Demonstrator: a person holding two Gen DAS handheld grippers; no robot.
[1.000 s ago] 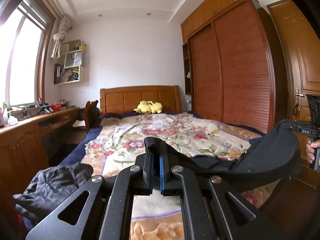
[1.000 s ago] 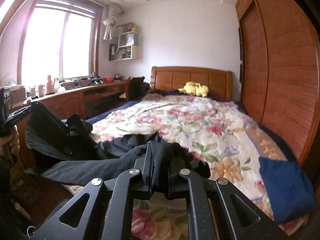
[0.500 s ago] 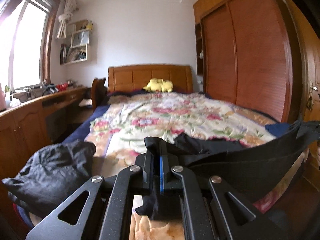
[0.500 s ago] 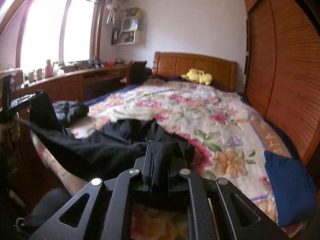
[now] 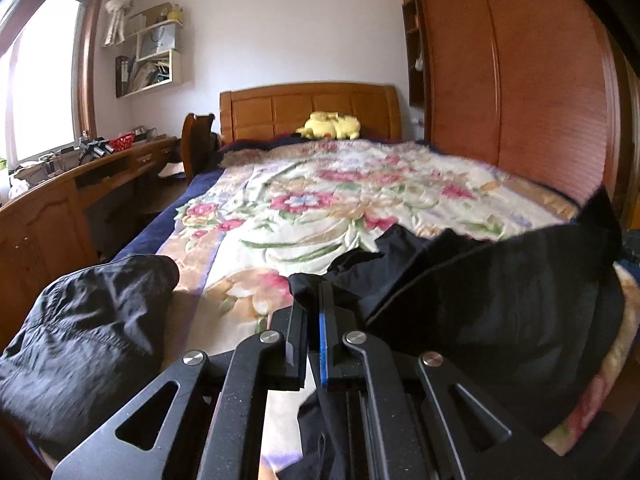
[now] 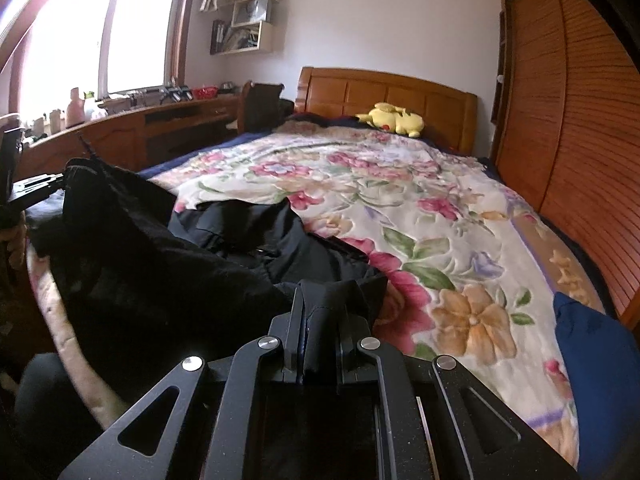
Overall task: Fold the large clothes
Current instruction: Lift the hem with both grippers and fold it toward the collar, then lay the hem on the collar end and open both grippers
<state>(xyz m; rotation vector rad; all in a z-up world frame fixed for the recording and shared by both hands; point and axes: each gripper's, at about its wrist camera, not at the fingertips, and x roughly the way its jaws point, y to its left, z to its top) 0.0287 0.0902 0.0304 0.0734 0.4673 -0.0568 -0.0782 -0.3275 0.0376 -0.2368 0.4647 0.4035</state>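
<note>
A black garment [image 5: 492, 300] lies across the foot end of the bed [image 5: 328, 200], stretched between two tools; its far part rests crumpled on the floral bedspread [image 6: 420, 208], while the near edge hangs over the bed's rim. Left tool [image 5: 315, 320]: the two fingers stand close together, clamped on a fold of the garment, with cloth emerging above the tips and trailing down below them; a blue pad lines the inner face of one finger. Right tool [image 6: 320, 316]: fingers likewise pressed together on a bunched corner of the same garment. In the right wrist view the left tool appears at the far left edge, with cloth rising to it. A second dark garment [image 5: 88, 344] lies heaped at the bed's left corner, apart from the first. A blue folded item [image 6: 600, 376] rests near the right edge. A yellow plush toy [image 6: 394, 120] sits against the wooden headboard [image 5: 310, 112]. A wardrobe [image 5: 520, 80] flanks the bed on the right, a long tabletop [image 6: 160, 116] on the left beneath the window [image 6: 92, 32].
</note>
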